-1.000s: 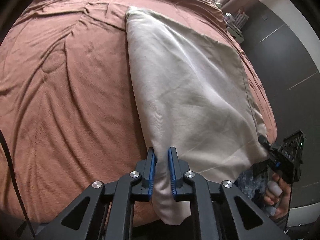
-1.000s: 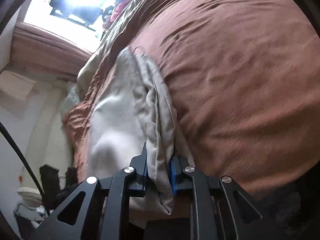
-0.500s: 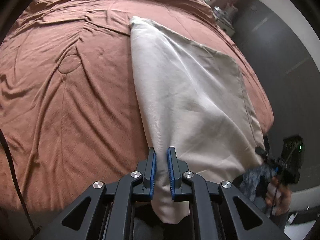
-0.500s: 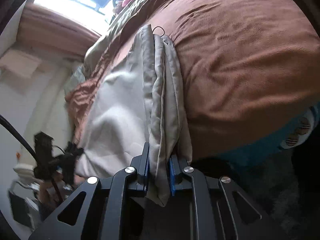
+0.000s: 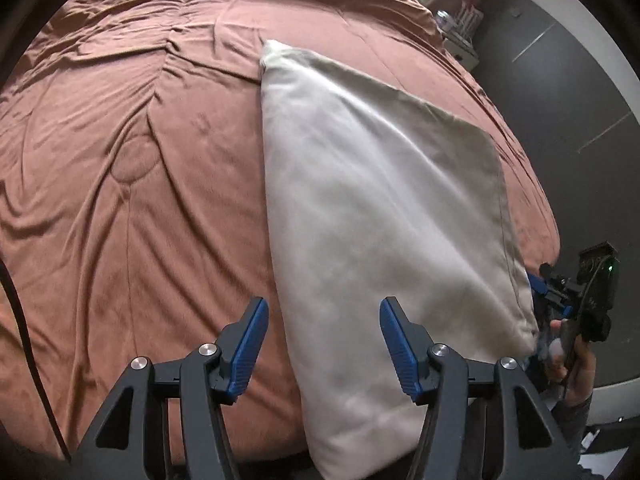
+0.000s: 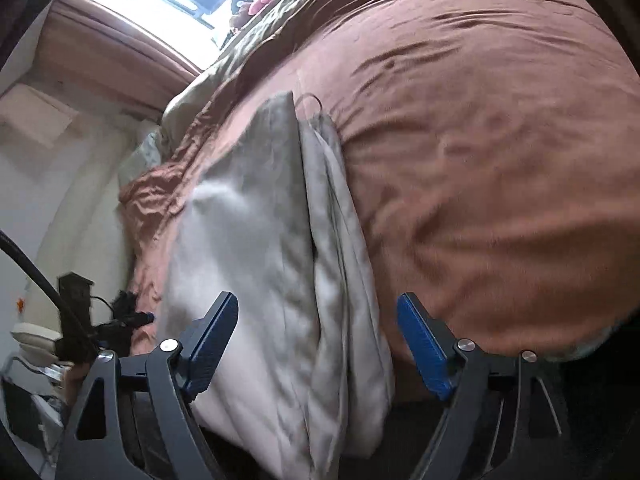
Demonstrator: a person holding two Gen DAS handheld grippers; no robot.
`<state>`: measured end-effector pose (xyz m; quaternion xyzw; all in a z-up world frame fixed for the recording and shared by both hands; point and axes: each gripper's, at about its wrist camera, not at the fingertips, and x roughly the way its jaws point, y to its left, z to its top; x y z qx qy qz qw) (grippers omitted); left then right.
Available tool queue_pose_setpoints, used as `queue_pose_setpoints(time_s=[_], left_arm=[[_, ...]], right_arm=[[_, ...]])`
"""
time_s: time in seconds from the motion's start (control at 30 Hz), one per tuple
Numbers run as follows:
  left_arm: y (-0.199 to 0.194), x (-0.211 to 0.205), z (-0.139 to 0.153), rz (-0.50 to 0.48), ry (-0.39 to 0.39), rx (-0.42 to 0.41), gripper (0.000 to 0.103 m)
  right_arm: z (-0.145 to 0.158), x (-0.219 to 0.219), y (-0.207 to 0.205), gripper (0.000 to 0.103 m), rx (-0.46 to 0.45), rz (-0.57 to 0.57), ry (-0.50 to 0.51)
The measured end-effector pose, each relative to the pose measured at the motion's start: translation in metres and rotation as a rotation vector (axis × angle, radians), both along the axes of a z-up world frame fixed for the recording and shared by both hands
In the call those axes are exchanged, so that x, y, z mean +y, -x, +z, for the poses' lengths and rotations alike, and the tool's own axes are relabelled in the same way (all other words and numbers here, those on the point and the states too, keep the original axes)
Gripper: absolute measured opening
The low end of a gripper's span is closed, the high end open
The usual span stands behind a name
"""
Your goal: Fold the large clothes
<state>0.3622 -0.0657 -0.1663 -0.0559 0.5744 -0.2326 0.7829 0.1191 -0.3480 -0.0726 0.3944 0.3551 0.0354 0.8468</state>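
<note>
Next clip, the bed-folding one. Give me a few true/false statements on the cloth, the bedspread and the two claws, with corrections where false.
1. The beige cloth lies on a brown bedspread. True.
2. The left claw is clamped shut on the cloth. False: its jaws are opening, pads off the cloth that lies between them.
3. The right claw has the cloth's layered edge between its spread jaws. True.
4. The cloth lies on the floor. False: it rests on the bed, its near end hanging over the edge.
5. A window shows in the right wrist view. True.

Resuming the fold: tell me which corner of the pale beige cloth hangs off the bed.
The near left corner of the pale beige folded cloth, between the left gripper's opening pads; the others lie on the brown bedspread.
</note>
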Motion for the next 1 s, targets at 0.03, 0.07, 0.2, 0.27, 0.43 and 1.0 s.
queue_pose_setpoints(time_s=[0.03,0.07,0.2,0.27,0.43,1.0], left_arm=[[-0.007,0.0,-0.002,0.004,-0.001,-0.002,0.06],[-0.013,0.0,-0.003,0.012,0.003,-0.003,0.06],[-0.034,0.0,-0.013,0.043,0.031,0.009,0.06],[-0.045,0.0,-0.018,0.059,0.039,0.014,0.06],[-0.072,0.001,-0.029,0.095,0.059,0.03,0.06],[-0.126,-0.006,-0.04,0.125,0.098,0.028,0.06]], right_arm=[[-0.001,-0.005,-0.011,0.081,-0.001,0.018,0.003],[-0.003,-0.009,-0.022,0.081,0.009,0.034,0.015],[-0.019,-0.018,-0.064,0.081,0.053,0.104,0.003],[-0.025,-0.022,-0.082,0.08,0.072,0.133,0.0],[-0.03,-0.037,-0.12,0.081,0.085,0.172,-0.033],[-0.075,-0.083,-0.18,0.04,0.051,0.06,-0.336]])
